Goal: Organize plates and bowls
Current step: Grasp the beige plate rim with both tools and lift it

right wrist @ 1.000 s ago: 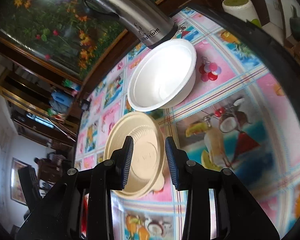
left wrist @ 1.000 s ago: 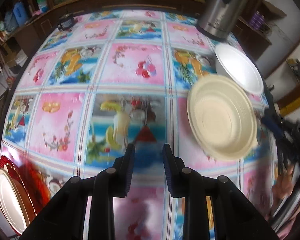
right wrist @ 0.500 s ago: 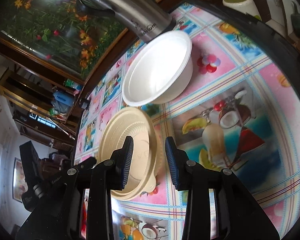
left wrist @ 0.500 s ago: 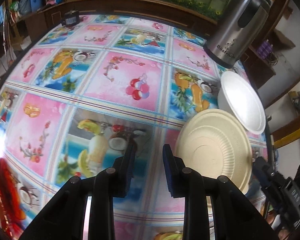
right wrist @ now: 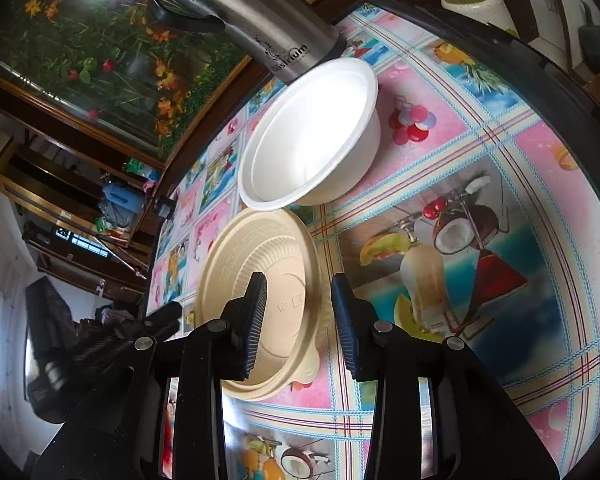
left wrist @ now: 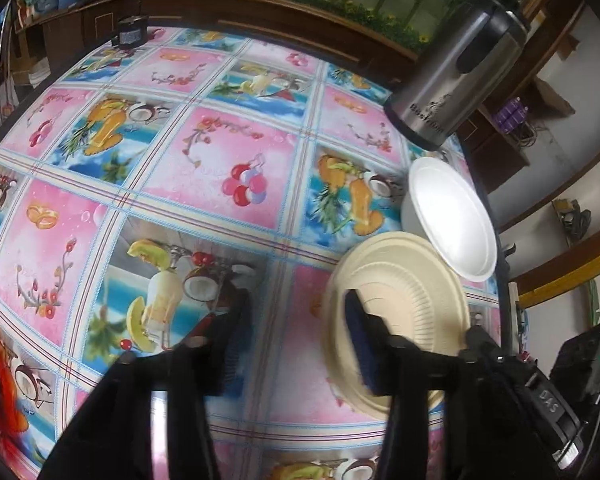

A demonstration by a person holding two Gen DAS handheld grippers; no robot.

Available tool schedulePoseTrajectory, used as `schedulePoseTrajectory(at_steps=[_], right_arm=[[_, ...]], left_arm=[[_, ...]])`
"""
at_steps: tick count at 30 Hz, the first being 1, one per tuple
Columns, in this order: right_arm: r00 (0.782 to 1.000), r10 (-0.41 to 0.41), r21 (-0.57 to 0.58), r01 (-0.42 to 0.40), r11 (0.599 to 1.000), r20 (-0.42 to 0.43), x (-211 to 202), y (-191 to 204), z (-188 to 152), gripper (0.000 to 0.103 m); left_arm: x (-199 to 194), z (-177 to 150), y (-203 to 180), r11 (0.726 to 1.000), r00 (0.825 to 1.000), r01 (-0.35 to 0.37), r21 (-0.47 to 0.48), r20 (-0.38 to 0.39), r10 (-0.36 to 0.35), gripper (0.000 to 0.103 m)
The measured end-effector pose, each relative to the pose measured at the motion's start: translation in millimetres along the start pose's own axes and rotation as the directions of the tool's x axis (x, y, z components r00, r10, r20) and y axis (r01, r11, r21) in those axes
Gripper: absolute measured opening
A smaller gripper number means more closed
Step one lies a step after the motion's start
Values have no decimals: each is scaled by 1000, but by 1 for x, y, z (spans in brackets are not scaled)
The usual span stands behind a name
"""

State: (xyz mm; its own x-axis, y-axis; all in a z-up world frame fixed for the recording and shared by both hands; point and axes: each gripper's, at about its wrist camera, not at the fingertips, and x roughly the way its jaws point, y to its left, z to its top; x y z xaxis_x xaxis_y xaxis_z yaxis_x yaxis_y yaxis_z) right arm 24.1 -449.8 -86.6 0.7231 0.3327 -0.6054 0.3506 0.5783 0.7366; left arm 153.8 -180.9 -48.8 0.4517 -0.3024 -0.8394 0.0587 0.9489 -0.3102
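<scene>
L gripper point(left wrist: 296, 344) fills the lower centre of the L wrist view, pitched steeply down at the table point(left wrist: 220, 184). Its jaws have just been opening and stand wide apart w/ nothing clamped; the fingers are motion-blurred. The R-hand finger overlaps the lower-left rim of the beige plate point(left wrist: 400, 312) in frame; we cannot tell if it touches.

R gripper point(right wrist: 300, 320) sits at lower centre of the R wrist view, angled down more gently. Jaws are part-way apart. The near rim of the beige plate point(right wrist: 260, 276) lies in the gap, the L-hand finger over the plate's well, but we see no pad pressing, so nothing is gripped.

The plate is shallow and cream-tan, w/ ribbed walls and a flat embossed base, seemingly a nested stack (edges show at its lower rim). It lies centre-left in the R view, lower right in the L view.

White bowl point(right wrist: 312, 136) is smooth, deep and upright, just above the plate and beside it. Steel kettle point(right wrist: 244, 12) stands behind it, at top.
</scene>
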Motion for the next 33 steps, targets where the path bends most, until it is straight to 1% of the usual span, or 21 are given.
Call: schedulePoseTrajectory(at_steps=[3, 6, 11, 18, 20, 23, 25, 26, 27, 29, 30, 32, 33], right_arm=[[1000, -2, 7, 2, 1000, -5, 2, -2, 0, 33], [1000, -1, 19, 1, 1000, -8, 4, -5, 1, 33], [999, 23, 32, -22, 999, -22, 7, -6, 1, 33], [1000, 15, 25, -14, 1000, -17, 7, -6, 1, 33], [1000, 10, 22, -9, 1000, -11, 6, -5, 1, 33], [1000, -1, 21, 1, 1000, -8, 6, -6, 1, 33], [1000, -11, 17, 11, 1000, -6, 7, -6, 1, 33], [1000, -18, 13, 18, 1000, -6, 7, -6, 1, 33], [1000, -23, 10, 23, 1000, -6, 7, -5, 1, 33], [999, -36, -2, 36, 999, -3, 8, -4, 1, 24], [999, -41, -6, 41, 999, -1, 8, -3, 0, 22], [999, -52, -12, 52, 999, 3, 8, -3, 0, 16], [999, -53, -16, 53, 998, 1, 9, -2, 0, 15]], left_arm=[[7, -3, -6, 1000, 1000, 1, 11, -8, -1, 56], [18, -6, -10, 1000, 999, 17, 10, -34, -17, 56], [28, -10, -11, 1000, 999, 14, 18, -50, -13, 56], [28, -10, -9, 1000, 1000, -12, 29, -19, 13, 54], [30, -11, -8, 999, 1000, -19, 30, -23, 19, 53], [32, -12, -9, 1000, 999, -11, 29, -32, 12, 45], [33, -13, -10, 999, 999, -14, 35, -30, 16, 43], [33, -13, -11, 999, 999, -14, 39, -32, 16, 41], [34, -14, -11, 999, 999, -15, 39, -34, 16, 36], [34, -14, -10, 999, 999, -14, 35, -37, 16, 29], [33, -14, -10, 999, 999, -12, 34, -35, 13, 26], [32, -14, -9, 999, 999, -8, 33, -31, 9, 24], [31, -14, -9, 999, 1000, -7, 34, -30, 8, 20]])
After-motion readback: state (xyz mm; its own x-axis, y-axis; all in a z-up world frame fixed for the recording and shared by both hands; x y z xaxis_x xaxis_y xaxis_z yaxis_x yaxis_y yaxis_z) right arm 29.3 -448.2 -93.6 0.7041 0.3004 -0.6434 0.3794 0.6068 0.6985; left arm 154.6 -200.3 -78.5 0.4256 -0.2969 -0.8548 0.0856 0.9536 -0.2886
